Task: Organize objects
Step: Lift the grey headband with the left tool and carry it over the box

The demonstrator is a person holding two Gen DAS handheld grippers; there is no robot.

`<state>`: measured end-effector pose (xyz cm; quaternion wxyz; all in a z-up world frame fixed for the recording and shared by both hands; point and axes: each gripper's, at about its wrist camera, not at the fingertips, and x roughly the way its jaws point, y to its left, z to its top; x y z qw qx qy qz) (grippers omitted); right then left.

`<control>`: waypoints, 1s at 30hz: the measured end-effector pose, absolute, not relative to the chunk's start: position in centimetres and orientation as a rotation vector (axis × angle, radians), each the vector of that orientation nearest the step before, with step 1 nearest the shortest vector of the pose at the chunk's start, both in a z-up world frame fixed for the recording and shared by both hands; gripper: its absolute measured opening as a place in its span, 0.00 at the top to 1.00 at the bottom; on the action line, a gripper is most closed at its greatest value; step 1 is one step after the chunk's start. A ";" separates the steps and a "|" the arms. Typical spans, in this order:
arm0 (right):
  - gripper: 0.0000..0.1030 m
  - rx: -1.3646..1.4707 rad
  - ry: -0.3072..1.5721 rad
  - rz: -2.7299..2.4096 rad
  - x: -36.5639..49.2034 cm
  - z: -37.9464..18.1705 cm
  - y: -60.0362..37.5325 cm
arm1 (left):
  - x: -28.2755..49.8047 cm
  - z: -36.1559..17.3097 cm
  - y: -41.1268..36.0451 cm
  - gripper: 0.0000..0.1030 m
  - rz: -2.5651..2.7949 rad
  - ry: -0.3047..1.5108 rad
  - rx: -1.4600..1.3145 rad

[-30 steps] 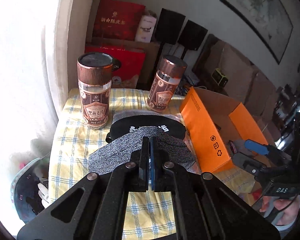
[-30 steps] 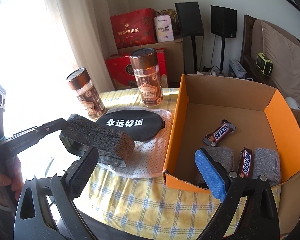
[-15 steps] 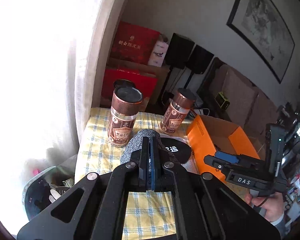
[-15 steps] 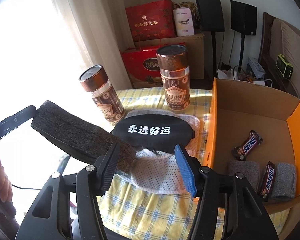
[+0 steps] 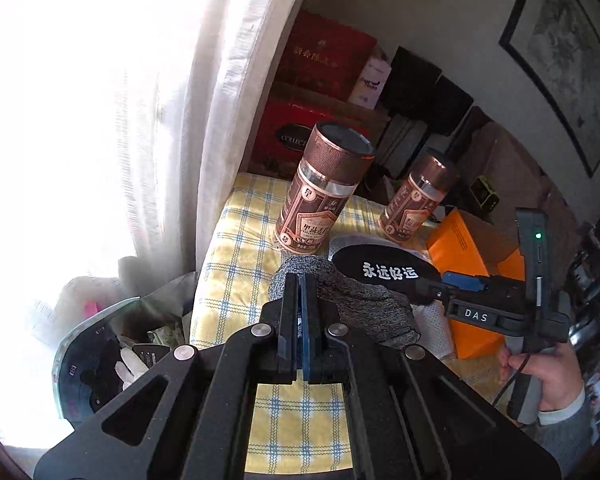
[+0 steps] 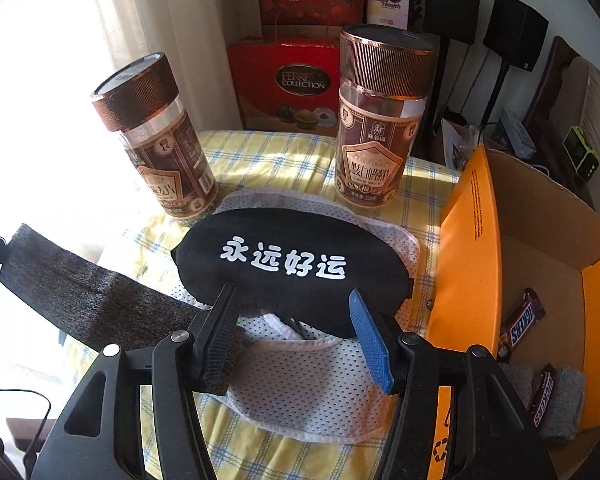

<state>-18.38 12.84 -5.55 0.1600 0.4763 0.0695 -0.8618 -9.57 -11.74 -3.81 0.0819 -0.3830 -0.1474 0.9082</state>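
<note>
Right hand-held gripper (image 6: 292, 322) has swung from over the box (image 6: 470, 240) to the black eye mask (image 6: 292, 264) mid-counter, jaws half-wide astride its near edge; left hand-held gripper (image 5: 299, 284) clamps the grey sock (image 5: 364, 304); pinch only the mask, not the white mesh cloth (image 6: 312, 384) beneath.

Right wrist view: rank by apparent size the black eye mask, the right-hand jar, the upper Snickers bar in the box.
1. black eye mask
2. right-hand jar, close behind; it stands farther from the camera, so the real order is unsure
3. upper Snickers bar, clearly smallest
</note>
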 end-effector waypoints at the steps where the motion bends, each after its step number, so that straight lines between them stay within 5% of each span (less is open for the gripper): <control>1: 0.42 1.375 0.215 -2.456 -18.7 -6.0 12.6 | -9.6 -4.2 -11.8 0.99 2.713 -0.444 -1.151; 5: 0.43 1.409 0.213 -2.421 -19.4 -7.2 12.1 | -9.9 -4.8 -11.9 0.99 2.730 -0.437 -1.162; 13: 0.25 1.420 0.205 -2.383 -20.5 -8.0 10.5 | -9.4 -4.2 -15.5 0.99 2.792 -0.511 -1.137; 30: 0.30 1.381 -0.009 -2.313 -17.7 -6.5 11.3 | -9.5 -4.6 -13.7 0.99 2.725 -0.472 -1.148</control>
